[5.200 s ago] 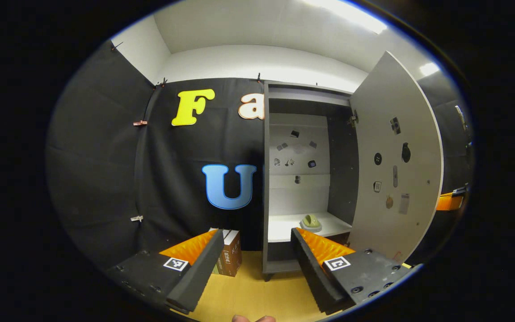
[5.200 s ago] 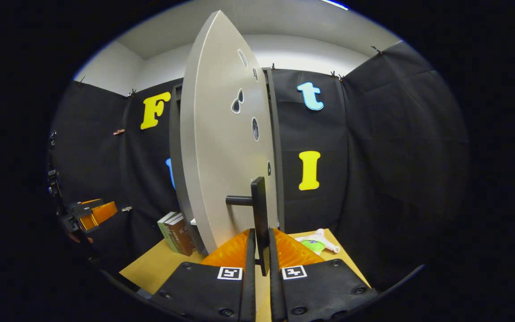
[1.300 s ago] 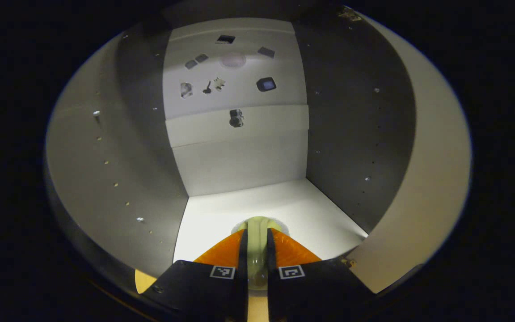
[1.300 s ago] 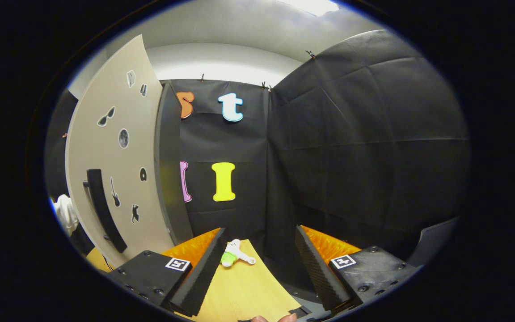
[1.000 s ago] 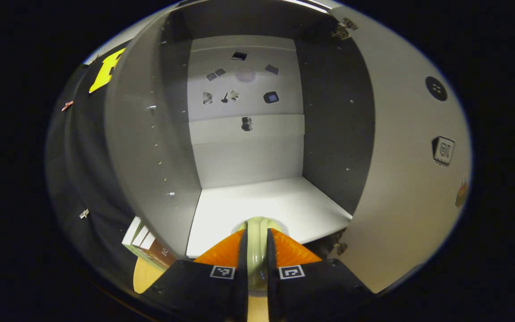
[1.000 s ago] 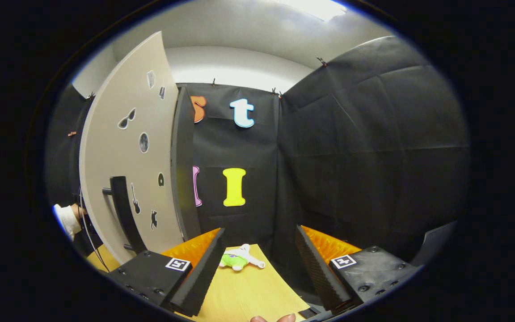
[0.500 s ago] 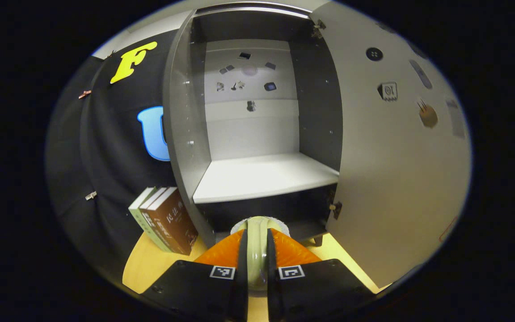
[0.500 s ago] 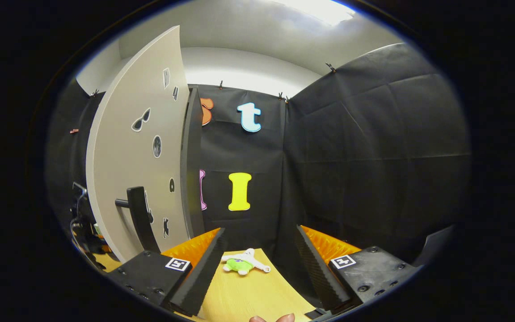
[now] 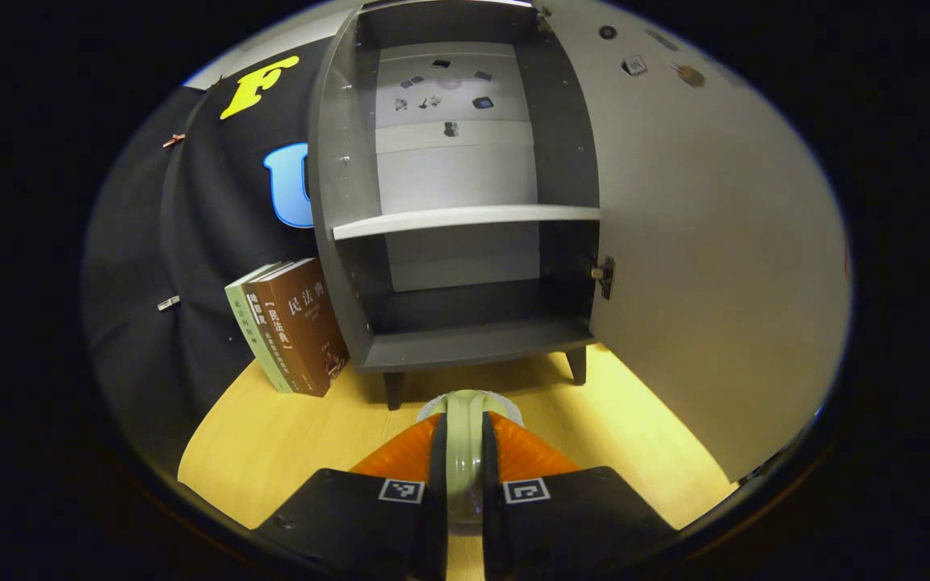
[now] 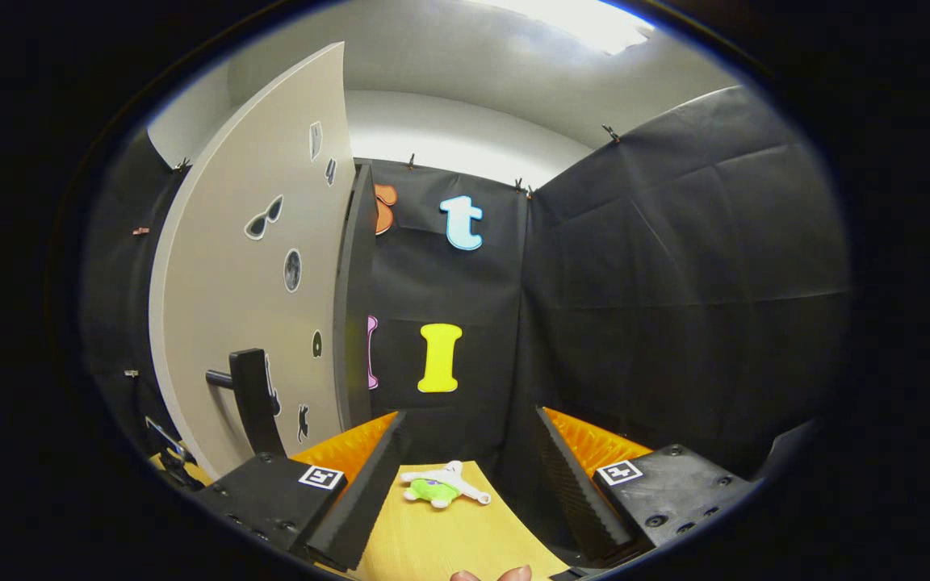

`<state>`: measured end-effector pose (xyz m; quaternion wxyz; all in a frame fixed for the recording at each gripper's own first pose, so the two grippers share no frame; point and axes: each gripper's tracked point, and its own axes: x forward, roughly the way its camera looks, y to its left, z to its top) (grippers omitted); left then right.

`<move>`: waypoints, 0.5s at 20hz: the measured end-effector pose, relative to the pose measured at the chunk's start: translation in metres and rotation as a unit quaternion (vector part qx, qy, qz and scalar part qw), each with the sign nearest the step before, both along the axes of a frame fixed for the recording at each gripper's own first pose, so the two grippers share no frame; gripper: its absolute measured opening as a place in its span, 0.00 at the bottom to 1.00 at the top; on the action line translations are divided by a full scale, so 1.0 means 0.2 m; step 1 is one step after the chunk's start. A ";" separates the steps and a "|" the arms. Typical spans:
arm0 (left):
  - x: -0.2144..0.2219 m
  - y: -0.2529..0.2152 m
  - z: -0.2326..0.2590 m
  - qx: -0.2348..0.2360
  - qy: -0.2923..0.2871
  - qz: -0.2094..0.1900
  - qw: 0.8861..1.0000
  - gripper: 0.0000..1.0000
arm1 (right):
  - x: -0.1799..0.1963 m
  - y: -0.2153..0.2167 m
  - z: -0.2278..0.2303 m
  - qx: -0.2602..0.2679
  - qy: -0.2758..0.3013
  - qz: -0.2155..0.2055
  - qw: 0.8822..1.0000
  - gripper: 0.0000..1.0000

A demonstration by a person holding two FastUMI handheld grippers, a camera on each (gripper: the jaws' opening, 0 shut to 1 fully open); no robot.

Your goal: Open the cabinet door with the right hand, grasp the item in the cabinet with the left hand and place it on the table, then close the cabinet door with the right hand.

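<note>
My left gripper (image 9: 462, 436) over the counter (image 9: 287, 436), jaws pinching a pale green item (image 9: 465, 452), in front of the open cabinet (image 9: 457, 218), books (image 9: 291, 323) leaning beside it, my right gripper (image 10: 465, 476) jaws spread, near the open door (image 10: 255, 266) and its handle (image 10: 251, 395), plush toy (image 10: 441, 486) on the counter.

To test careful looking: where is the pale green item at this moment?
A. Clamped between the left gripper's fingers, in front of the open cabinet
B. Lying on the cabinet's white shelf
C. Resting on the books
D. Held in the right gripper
A: in the left gripper view the pale green item sits pinched in the left gripper, with the cabinet beyond it and its white shelf bare.
</note>
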<state>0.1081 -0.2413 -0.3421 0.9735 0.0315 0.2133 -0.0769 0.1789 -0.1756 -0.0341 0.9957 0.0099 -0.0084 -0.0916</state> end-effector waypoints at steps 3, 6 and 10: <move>-0.05 -0.08 -0.17 0.000 0.009 0.000 1.000 0.21 | 0.06 0.01 0.00 0.005 0.000 0.003 1.000 0.96; -0.07 -0.13 -0.30 0.004 0.016 -0.002 1.000 0.20 | 0.11 0.03 0.01 0.001 -0.003 0.017 1.000 0.96; -0.10 -0.16 -0.47 0.001 0.029 0.000 1.000 0.21 | 0.18 0.02 -0.03 0.007 -0.001 0.021 1.000 0.97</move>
